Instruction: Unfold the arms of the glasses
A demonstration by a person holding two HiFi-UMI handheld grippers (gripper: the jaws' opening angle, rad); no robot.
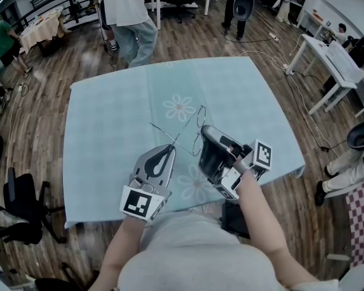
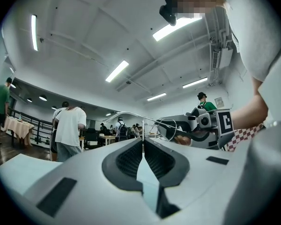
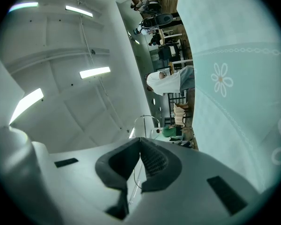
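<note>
Wire-rimmed metal glasses with clear lenses (image 1: 199,117) hung above the pale teal flower-print tablecloth (image 1: 109,132) in the head view, between the grey left gripper (image 1: 169,148) and the black-and-white right gripper (image 1: 202,136). In the left gripper view the jaws were pinched together on one thin arm (image 2: 143,128); in the right gripper view they were clamped on a lens (image 3: 143,125) edge. Light and easily bent, the frame likely wanted holds near its hinges.

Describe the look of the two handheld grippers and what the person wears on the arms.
The left gripper and right gripper are light grey, tapered shells with dark ribbed pads lining the jaws. Each carries a white cube printed with black square markers. No cables show. The person wears a light grey short-sleeved top; the forearms are bare.
</note>
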